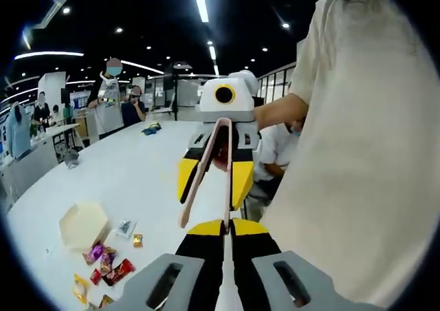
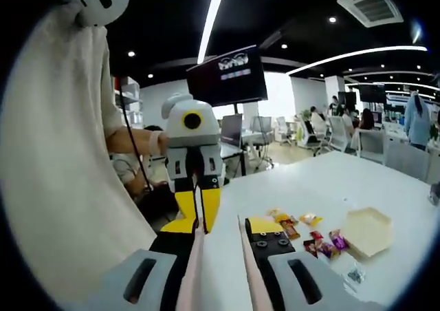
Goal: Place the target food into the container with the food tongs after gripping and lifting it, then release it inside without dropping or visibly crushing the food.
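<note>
Pink-beige tongs [image 1: 204,177] sit in the right gripper [image 1: 213,184], arms passing between its yellow jaws and pointing toward the left gripper [image 1: 223,230]. The tongs are open, tips spread, nothing between them. One tip ends right at the left gripper's jaw tips; contact cannot be told. The left gripper's jaws stand close together with only a thin slit. In the right gripper view both tong arms rise from the bottom between that gripper's black jaws, apart from each other. Both grippers are held up above the white table [image 1: 130,173], facing each other. The target food is still on the table: wrapped snacks [image 1: 108,261], red, purple and yellow, scattered just beside the beige container [image 1: 82,225], none inside as far as visible. A small clear packet [image 1: 125,227] lies near the container too. The person's cream shirt [image 1: 357,166] blocks the right side of the left gripper view. Background: other people [image 1: 108,101] standing past the table's far edge, a blue item [image 1: 150,129] there, a dark screen [image 2: 227,77], office chairs [image 2: 330,132].
</note>
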Available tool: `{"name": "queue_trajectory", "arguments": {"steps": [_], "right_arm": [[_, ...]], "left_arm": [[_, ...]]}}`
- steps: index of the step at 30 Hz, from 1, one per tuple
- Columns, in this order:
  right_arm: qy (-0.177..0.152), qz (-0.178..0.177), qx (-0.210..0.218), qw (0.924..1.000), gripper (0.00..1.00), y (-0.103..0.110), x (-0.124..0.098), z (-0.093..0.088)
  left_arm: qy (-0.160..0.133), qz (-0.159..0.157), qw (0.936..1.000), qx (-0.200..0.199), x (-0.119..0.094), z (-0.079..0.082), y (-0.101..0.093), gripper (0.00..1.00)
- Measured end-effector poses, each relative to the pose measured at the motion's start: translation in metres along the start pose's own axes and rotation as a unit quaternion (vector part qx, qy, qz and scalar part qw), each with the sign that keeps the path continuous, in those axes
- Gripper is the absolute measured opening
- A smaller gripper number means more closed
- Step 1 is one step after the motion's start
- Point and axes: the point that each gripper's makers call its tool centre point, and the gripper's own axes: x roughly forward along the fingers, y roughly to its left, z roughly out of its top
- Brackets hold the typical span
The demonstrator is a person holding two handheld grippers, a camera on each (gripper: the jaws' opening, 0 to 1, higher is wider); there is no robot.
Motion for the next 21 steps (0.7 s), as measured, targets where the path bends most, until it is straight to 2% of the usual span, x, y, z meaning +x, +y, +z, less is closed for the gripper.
{"name": "queue_trajectory", "arguments": {"steps": [6,12,21], "right_arm": [[0.001,-0.003,0.019,0.9998,0.25,0.0002,0.0002,-0.0020],[-0.008,-0.012,0.061,0.9980,0.25,-0.0040,-0.0004,-0.0023],[-0.014,-0.023,0.065,0.9975,0.25,-0.0069,-0.0002,-0.0002]], "left_arm": [[0.004,0.007,1.0000,-0.005,0.0001,-0.0005,0.0003,0.01],[-0.001,0.020,0.9996,-0.020,-0.0010,0.0002,0.0032,0.02],[-0.011,0.040,0.9986,-0.033,-0.0034,0.0017,0.0086,0.03]]}}
